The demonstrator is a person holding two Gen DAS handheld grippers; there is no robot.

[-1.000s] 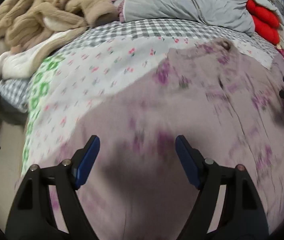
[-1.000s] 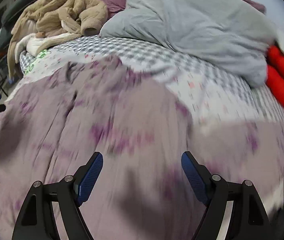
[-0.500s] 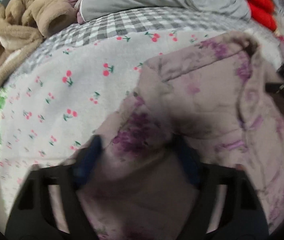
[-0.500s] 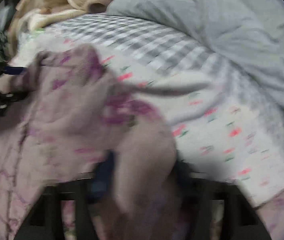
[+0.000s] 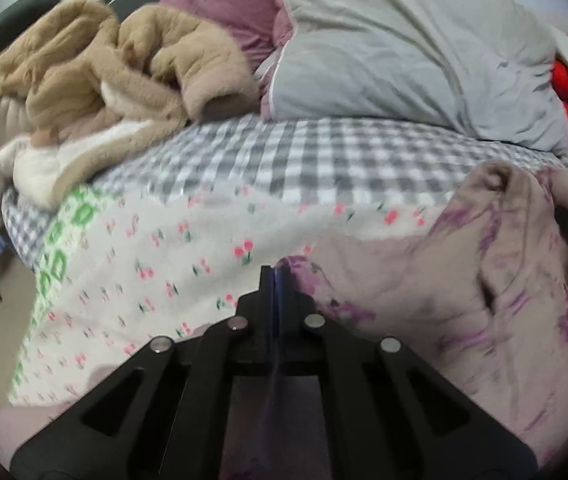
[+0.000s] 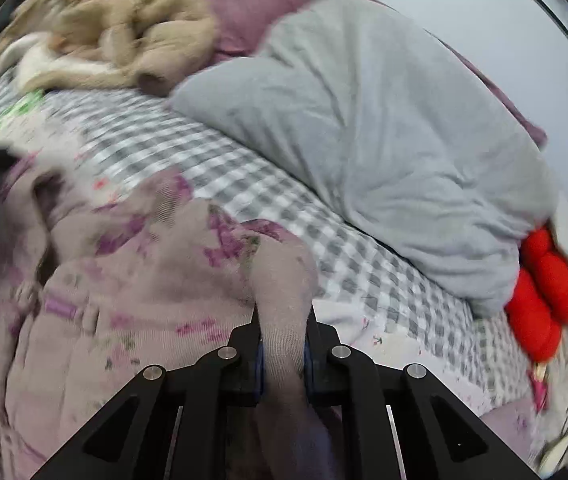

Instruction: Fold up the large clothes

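1. the floral garment (image 5: pixel 424 300) lies spread on the bed sheet (image 5: pixel 156 280), on the near side of the grey pillow (image 5: pixel 404 60); its mauve cloth with purple flowers fills the lower part of both wrist views.
2. the left gripper (image 5: pixel 276 276) has its jaws pressed flat together at the garment's edge; a thin sliver of cloth seems to run between them, but the hold is hard to confirm.
3. the right gripper (image 6: pixel 282 320) pinches a thick bunched roll of the garment, which stands up between the jaws, pointing toward the grey pillow.
4. judged step: both ends are raised to carry one edge over for a fold.
5. to do it well, the person keeps both pinches level and pulls them apart enough to take the sag out before laying the edge down.
6. the left hold looks thin, so a gentle pull is safer; a jerk may slip the cloth.
7. the fold should land short of the grey pillow and away from the tan fleece coat (image 5: pixel 96 80) heaped beside that pillow.
8. the red plush (image 6: pixel 544 288) at the pillow's other end is well apart and no obstacle.
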